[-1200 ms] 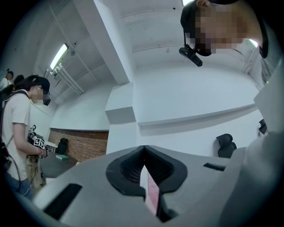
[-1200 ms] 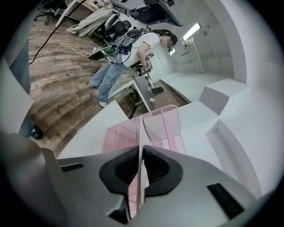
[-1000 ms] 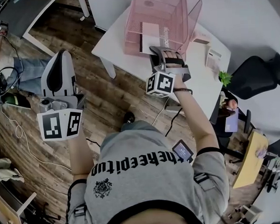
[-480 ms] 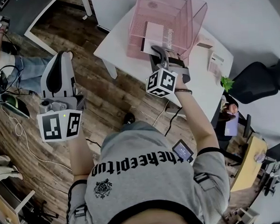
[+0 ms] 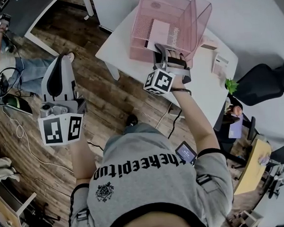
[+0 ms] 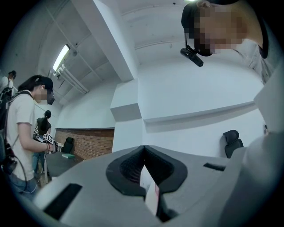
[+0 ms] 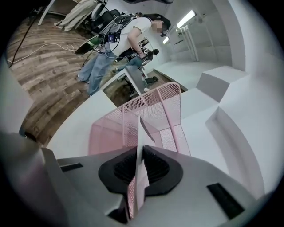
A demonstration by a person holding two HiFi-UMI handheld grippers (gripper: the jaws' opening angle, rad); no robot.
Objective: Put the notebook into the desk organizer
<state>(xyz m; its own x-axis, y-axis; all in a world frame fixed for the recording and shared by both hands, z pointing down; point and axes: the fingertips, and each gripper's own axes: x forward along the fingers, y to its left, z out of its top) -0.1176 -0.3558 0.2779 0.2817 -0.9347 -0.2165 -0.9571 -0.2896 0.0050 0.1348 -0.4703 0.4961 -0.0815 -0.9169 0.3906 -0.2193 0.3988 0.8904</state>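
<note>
A pink mesh desk organizer [image 5: 197, 18] stands on the white table [image 5: 122, 50]. The notebook [image 5: 162, 32], white and pink, stands on edge and reaches into the organizer's open front. My right gripper [image 5: 163, 48] is shut on its near edge. In the right gripper view the notebook [image 7: 140, 133] rises edge-on from between the pads, with the organizer [image 7: 165, 103] just beyond it. My left gripper [image 5: 60, 58] hangs over the wood floor, far to the left of the table, jaws together. In the left gripper view nothing sticks out past the left gripper [image 6: 143, 150].
Small boxes [image 5: 219, 62] and a little green plant [image 5: 229, 83] sit at the table's right end, with a black office chair [image 5: 263, 78] beyond. Cables [image 5: 19, 136] trail over the floor at left. Other people [image 6: 26, 128] stand or sit nearby.
My right gripper has carried the notebook a little further forward, deeper into the organizer's opening. My left gripper has stayed where it was.
</note>
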